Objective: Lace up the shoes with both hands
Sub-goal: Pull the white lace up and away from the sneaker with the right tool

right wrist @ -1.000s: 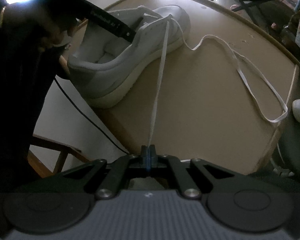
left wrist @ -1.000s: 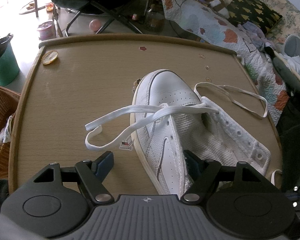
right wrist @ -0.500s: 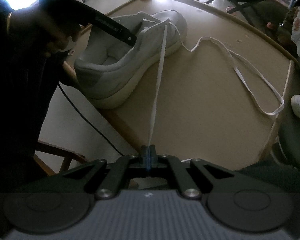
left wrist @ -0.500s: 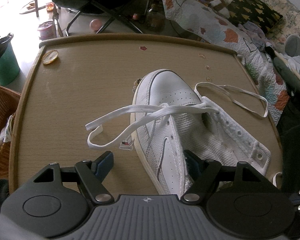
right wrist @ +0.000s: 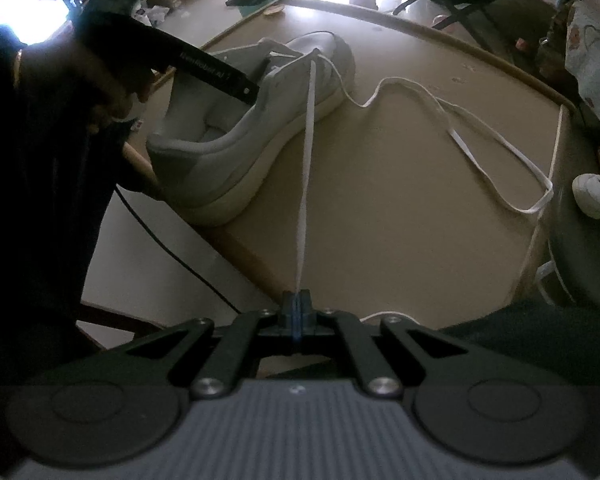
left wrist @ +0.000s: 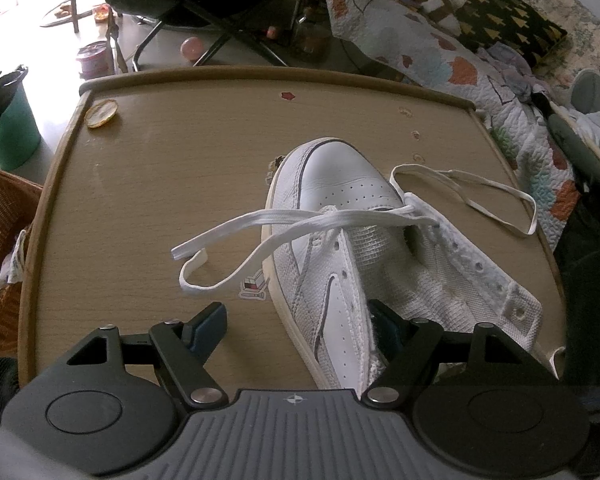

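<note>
White shoe [left wrist: 340, 248] being kept at frame centre on table [left wrist: 140, 200]. Lace [right wrist: 306, 160] being pinched taut by fully closed right gripper [right wrist: 297, 312]. Left gripper [left wrist: 296, 320] being held wide, straddling shoe's side wall, grip uncertain. Only lowest eyelets being threaded; upper eyelets remaining.

Wooden table [left wrist: 148, 184] with raised rim. A white shoe [left wrist: 340, 216] lay near its middle, lace [left wrist: 480, 196] trailing toward the right edge; a yellow disc [left wrist: 102, 114] occupied the far-left corner.
</note>
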A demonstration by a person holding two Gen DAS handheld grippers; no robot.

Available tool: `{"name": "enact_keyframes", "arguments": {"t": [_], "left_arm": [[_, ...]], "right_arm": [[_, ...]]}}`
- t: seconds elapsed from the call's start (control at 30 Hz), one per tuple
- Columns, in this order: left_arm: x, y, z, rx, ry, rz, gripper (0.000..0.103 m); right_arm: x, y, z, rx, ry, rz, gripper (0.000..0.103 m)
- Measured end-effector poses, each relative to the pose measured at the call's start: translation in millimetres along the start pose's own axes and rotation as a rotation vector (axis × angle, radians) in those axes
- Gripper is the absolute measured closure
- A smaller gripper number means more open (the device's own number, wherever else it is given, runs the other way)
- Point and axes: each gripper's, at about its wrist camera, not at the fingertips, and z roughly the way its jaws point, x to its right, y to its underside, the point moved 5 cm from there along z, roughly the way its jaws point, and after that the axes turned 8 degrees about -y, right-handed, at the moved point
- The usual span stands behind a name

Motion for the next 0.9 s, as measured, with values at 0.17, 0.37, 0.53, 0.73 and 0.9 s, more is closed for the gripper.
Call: {"name": "enact_keyframes", "arguments": {"t": [0.17, 0.37, 0.53, 0.73, 0.9], "left_arm": [[0.2, -0.3, 0.4, 0.0, -0.001, 0.001, 0.024], [0.0, 0.0, 0.5, 0.0, -0.002, 0.001, 0.024], [0.2, 0.1, 0.5, 0.0, -0.004, 0.003, 0.024], [-0.4, -0.7, 0.8, 0.001, -0.007, 0.002, 0.024], [0.0, -0.4, 0.2, 0.003, -0.014, 0.002, 0.022]], "right_arm": [[-2.6, 4.3, -3.1, 0.006, -0.008, 0.011, 0.103], [-4.9, 6.9, -5.5, 0.012, -0.013, 0.016, 0.103], [-7.2, 9.8, -8.3, 0.026, -0.008, 0.02, 0.103], [-4.3, 12.7, -16.0, 0.084, 0.021, 0.06, 0.103], [14.5, 14.3, -30.5, 0.201, 0.093, 0.23, 0.103]]}}
